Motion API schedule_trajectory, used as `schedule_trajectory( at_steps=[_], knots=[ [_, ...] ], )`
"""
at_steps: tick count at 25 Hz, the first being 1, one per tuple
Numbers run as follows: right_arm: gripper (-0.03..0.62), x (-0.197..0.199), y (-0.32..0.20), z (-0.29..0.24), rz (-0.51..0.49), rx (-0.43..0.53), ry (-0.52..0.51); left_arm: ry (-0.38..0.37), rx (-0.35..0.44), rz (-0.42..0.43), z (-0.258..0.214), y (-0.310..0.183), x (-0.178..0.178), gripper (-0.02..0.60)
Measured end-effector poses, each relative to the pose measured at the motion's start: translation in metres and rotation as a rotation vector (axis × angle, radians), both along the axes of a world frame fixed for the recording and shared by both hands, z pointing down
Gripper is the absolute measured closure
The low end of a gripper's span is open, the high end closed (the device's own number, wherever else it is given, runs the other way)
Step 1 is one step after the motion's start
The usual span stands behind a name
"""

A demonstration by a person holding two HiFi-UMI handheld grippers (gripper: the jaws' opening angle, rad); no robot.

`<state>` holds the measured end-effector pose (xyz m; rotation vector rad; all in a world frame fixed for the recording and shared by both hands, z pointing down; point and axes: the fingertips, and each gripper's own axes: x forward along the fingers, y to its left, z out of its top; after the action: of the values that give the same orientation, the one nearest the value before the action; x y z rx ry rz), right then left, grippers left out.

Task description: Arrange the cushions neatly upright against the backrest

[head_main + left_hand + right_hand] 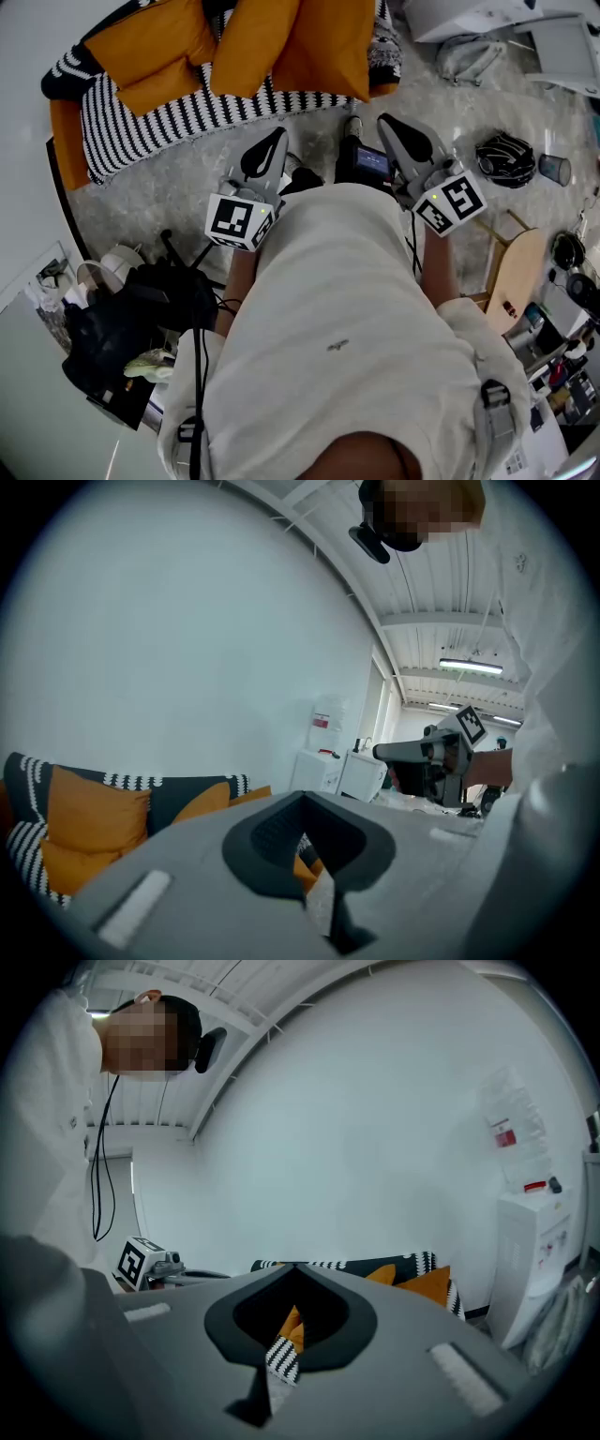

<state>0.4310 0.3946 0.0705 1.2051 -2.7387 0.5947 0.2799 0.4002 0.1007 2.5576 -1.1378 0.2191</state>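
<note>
Cushions (255,45): orange, slumped on sofa (141,124). Likely soft, light, floppy; pinch a top corner or seam. Left gripper (278,133), right gripper (386,122): both clenched, empty.

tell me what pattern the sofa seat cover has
Black-and-white stripes on the sofa seat cover; it shows best in the head view.

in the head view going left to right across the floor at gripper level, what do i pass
left gripper → right gripper → black helmet → dark cup
</note>
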Motion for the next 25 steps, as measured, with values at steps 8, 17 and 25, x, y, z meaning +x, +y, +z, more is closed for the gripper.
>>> schedule_trajectory(
  at_steps=[8,17,25],
  knots=[
    [0.569,-0.019,0.013,0.0,0.013,0.004,0.021,0.006,0.006,0.035,-0.001,0.014,-0.011,0.581],
    [0.567,-0.033,0.033,0.005,0.062,-0.013,0.067,0.021,-0.008,0.074,0.005,0.033,-0.023,0.581],
    [0.559,-0.044,0.041,0.009,0.069,-0.022,0.074,0.035,-0.009,0.061,0.006,0.046,-0.037,0.581]
  ],
)
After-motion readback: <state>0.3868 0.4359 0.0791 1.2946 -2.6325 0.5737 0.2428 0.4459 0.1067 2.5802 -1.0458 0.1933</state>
